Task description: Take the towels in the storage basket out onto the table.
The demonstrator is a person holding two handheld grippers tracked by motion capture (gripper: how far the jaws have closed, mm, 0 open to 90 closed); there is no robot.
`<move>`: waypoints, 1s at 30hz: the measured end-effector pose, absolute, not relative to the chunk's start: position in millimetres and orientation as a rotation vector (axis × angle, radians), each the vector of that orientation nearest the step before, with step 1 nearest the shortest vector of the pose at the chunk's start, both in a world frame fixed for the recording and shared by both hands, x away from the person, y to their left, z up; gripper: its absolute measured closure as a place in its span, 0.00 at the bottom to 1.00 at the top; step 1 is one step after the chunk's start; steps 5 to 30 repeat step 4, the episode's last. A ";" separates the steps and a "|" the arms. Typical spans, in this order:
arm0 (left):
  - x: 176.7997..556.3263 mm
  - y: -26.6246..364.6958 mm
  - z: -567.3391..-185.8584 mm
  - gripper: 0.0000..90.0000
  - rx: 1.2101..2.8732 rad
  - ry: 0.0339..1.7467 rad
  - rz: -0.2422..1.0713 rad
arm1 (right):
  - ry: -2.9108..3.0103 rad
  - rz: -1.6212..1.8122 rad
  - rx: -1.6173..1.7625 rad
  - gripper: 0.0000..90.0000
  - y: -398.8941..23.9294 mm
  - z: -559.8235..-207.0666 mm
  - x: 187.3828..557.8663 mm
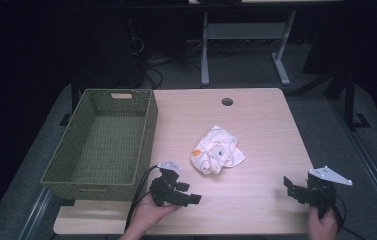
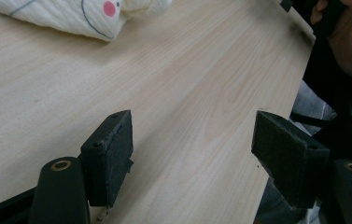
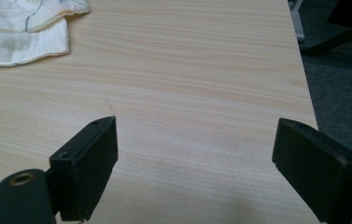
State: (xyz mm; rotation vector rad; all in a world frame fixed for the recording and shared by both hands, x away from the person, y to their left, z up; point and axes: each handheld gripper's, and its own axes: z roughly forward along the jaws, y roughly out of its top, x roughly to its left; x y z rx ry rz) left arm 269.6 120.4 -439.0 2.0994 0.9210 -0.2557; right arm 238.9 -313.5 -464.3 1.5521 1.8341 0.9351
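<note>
1. Centre of the high view: crumpled white cloth with small coloured prints, lying loose on the pale wooden table, touched by neither tool.
2. Left of centre: empty green woven basket, standing just beside the cloth, probably the place meant for it.
3. Lower middle of the high view: left gripper in a hand, low over the table and pointing right, jaws wide apart with nothing between them; probably opened ready to take the cloth.
4. Lower right: right gripper, well apart from the cloth, jaws likewise spread and empty, seemingly waiting.
5. Left gripper view: cloth's edge at upper left, a pink dot and blue lines on ribbed fabric, plus the other hand at upper right; basket outside this frame.
6. Right gripper view: cloth at upper left with folded layers visible, bare wood between the jaws, grey floor past the table's right edge.
</note>
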 end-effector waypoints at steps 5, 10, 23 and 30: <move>265.2 119.3 -443.4 0.31 2.132 0.919 -0.225 | 1.853 0.937 1.542 0.15 -312.7 -465.7 237.1; 265.2 119.3 -443.4 0.31 2.132 0.919 -0.225 | 1.853 0.937 1.542 0.15 -312.7 -465.7 237.1; 265.2 119.3 -443.4 0.31 2.132 0.919 -0.225 | 1.853 0.937 1.542 0.15 -312.7 -465.7 237.1; 265.2 119.3 -443.4 0.31 2.132 0.919 -0.225 | 1.853 0.937 1.542 0.15 -312.7 -465.7 237.1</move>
